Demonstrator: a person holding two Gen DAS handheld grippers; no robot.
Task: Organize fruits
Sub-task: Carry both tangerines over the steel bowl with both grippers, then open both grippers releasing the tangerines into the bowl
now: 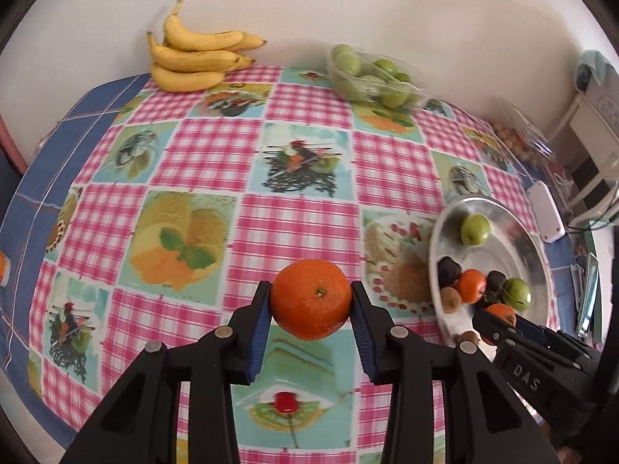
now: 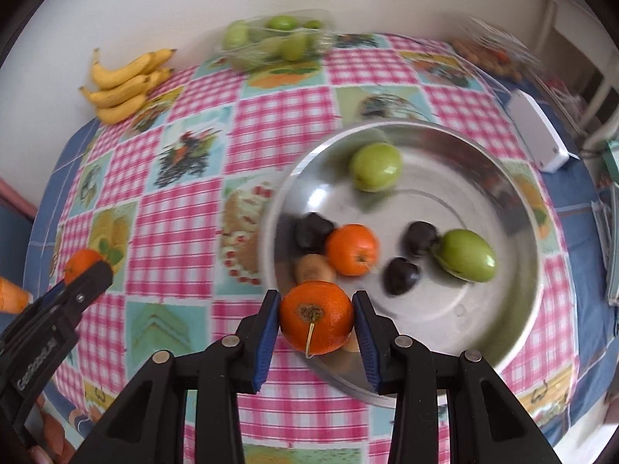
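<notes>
Both tongs pinch a tangerine: the left tongs (image 1: pixel 311 305) hold theirs (image 1: pixel 311 298) over the tabletop (image 1: pixel 216 147), the right tongs (image 2: pixel 316 323) hold theirs (image 2: pixel 316 317) above the metal bowl's (image 2: pixel 514 332) seven-o'clock rim. Best to carry each well inside the rim, lower, then release gently.

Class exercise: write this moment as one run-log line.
left hand-held gripper: shut on orange, above tablecloth | right hand-held gripper: shut on second orange, over metal bowl rim | bananas: untouched

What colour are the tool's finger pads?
Blue pads, clearest in the left wrist view.
</notes>
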